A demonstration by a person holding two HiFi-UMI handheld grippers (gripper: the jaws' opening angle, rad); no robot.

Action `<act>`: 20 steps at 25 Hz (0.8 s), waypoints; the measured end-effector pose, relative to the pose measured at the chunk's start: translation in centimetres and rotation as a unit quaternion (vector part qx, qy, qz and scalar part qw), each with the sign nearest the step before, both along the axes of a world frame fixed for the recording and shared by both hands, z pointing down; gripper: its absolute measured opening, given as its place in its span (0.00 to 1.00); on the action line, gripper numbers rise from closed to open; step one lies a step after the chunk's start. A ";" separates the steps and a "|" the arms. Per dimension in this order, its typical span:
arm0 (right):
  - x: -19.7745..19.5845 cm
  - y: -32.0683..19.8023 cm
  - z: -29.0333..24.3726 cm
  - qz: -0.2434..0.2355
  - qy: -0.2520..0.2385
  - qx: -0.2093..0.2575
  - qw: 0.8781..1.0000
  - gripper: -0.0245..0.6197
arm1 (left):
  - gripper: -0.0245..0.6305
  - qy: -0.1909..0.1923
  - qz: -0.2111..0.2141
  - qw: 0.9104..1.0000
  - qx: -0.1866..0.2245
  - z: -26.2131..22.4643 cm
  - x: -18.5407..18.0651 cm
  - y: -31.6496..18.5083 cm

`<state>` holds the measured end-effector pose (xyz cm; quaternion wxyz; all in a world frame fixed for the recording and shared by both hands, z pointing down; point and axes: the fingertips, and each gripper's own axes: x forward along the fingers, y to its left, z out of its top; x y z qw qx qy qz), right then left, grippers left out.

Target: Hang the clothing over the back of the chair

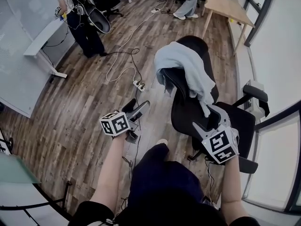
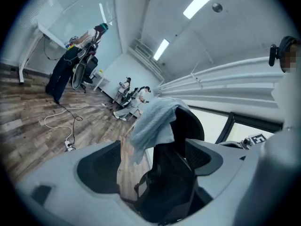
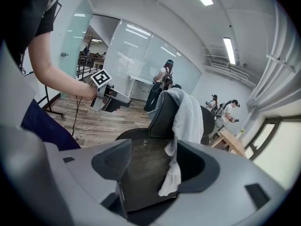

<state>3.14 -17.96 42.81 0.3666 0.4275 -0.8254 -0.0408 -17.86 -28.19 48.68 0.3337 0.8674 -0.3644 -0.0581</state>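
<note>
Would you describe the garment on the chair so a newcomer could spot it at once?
Find the black office chair on the wood floor. Over its backrest hangs a light blue garment, one end trailing towards the seat. It is the only pale, soft thing on that dark chair.

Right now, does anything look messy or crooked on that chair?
Yes, a little. The clothing sits lopsided on the back of the chair: it is bunched at the top, with one long end dangling toward the seat. On the floor, a white cable with a power strip lies in loose loops.
</note>
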 end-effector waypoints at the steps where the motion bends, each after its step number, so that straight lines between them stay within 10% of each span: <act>1: 0.0 0.3 0.0 0.003 -0.009 -0.001 1.000 0.48 | 0.63 -0.010 0.007 1.000 0.004 -0.3 0.3 0.6; 8: 0.0 2.6 -0.6 0.040 -0.127 0.002 0.991 0.48 | 0.63 -0.029 0.055 0.997 0.039 -3.2 2.9 4.9; 15: 2.2 5.1 -1.3 0.126 -0.304 0.007 0.944 0.48 | 0.63 -0.032 0.127 0.989 0.074 -6.1 7.7 9.2; 20: 4.5 7.5 -0.6 0.180 -0.338 0.018 0.923 0.48 | 0.63 -0.029 0.146 0.985 0.092 -7.1 9.7 10.9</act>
